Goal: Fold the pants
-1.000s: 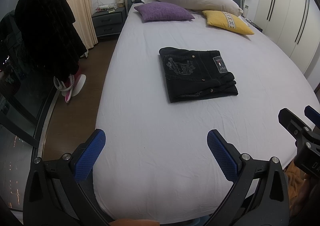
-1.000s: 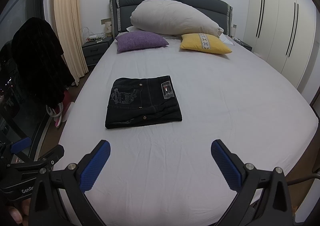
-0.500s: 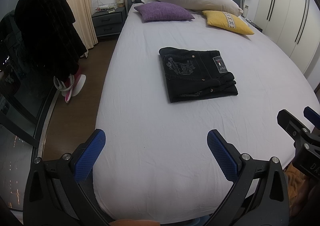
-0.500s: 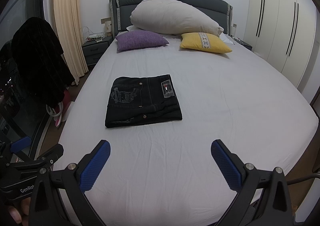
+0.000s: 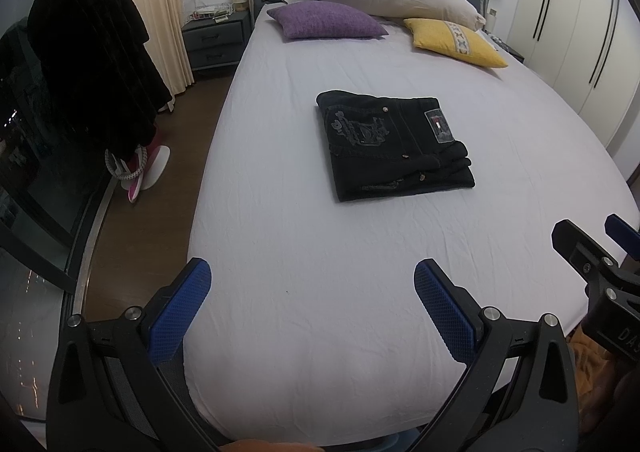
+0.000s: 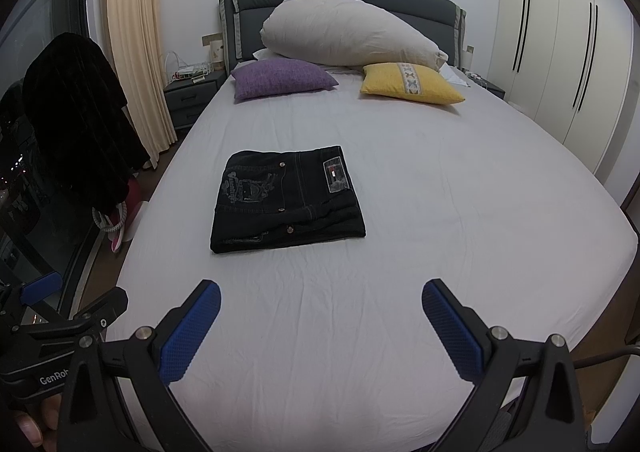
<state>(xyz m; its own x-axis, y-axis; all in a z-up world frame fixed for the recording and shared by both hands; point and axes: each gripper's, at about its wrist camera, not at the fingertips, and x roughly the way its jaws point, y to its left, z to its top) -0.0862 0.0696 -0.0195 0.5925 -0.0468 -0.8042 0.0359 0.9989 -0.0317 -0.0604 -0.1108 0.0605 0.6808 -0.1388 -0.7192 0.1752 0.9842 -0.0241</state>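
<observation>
We see the black jeans (image 6: 286,197) folded into a compact rectangle, lying mid-bed on the white sheet (image 6: 440,211) (brand patch facing up). Our left gripper (image 5: 312,292) and right gripper (image 6: 320,312) both hover spread wide and empty over the bed's foot, well apart from the jeans.

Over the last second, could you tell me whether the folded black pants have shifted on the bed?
No. The pants sit just as far below the purple pillow.
</observation>
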